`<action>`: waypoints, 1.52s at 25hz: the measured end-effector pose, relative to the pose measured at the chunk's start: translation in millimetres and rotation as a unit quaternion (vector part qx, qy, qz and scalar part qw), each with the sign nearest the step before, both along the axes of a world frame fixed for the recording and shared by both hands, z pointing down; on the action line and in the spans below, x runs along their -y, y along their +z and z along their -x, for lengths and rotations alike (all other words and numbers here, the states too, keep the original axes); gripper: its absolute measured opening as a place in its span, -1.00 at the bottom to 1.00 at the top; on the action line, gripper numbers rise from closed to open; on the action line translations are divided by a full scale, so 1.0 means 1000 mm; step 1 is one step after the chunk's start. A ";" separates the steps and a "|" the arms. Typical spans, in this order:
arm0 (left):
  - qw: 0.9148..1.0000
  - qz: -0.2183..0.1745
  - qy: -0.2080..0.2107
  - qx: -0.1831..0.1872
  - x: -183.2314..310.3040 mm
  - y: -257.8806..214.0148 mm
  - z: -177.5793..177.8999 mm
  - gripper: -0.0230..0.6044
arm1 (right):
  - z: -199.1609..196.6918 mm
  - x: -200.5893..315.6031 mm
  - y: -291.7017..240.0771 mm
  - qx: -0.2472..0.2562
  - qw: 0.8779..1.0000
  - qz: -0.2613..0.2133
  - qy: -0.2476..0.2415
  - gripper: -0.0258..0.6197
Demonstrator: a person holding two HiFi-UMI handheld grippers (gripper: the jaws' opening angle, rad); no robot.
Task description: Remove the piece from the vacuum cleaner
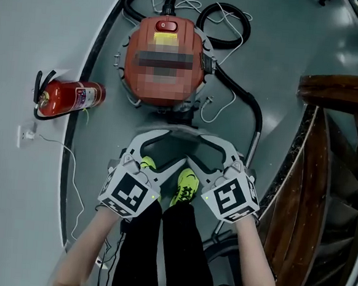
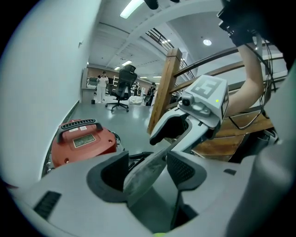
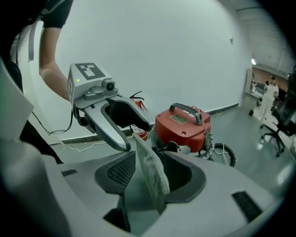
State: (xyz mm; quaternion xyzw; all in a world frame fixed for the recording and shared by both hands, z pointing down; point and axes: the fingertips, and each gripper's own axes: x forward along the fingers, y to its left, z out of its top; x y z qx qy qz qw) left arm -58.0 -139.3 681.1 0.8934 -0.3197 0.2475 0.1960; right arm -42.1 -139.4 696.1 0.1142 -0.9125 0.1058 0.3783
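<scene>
The red vacuum cleaner (image 1: 164, 61) stands on the grey floor just beyond my feet; it also shows in the left gripper view (image 2: 81, 141) and the right gripper view (image 3: 182, 125). A thin, dusty grey piece (image 1: 170, 132) spans between both grippers, low in front of the vacuum. My left gripper (image 1: 148, 144) has one end of the piece (image 2: 145, 169) between its pads, with gaps on both sides. My right gripper (image 1: 212, 149) has the other end (image 3: 150, 173) standing edge-on between its pads, also loose. Both grippers are open.
A red fire extinguisher (image 1: 68, 97) lies against the wall at left, by a white socket and cable (image 1: 25, 136). The black hose (image 1: 244, 98) loops right of the vacuum. A wooden stair railing (image 1: 337, 90) stands at right. My yellow-green shoes (image 1: 186, 186) are under the grippers.
</scene>
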 end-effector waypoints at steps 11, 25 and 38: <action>0.999 0.009 0.012 0.034 0.018 0.041 0.004 -0.01 | 0.002 0.016 0.036 -0.055 0.998 -0.016 -0.032 -0.24; 0.997 0.034 0.037 0.056 0.025 0.080 0.012 -0.01 | 0.004 0.022 0.071 -0.106 0.992 -0.007 -0.061 -0.22; 0.994 0.068 0.061 0.067 0.018 0.102 0.007 -0.01 | 0.004 0.017 0.089 -0.116 0.991 0.008 -0.072 -0.22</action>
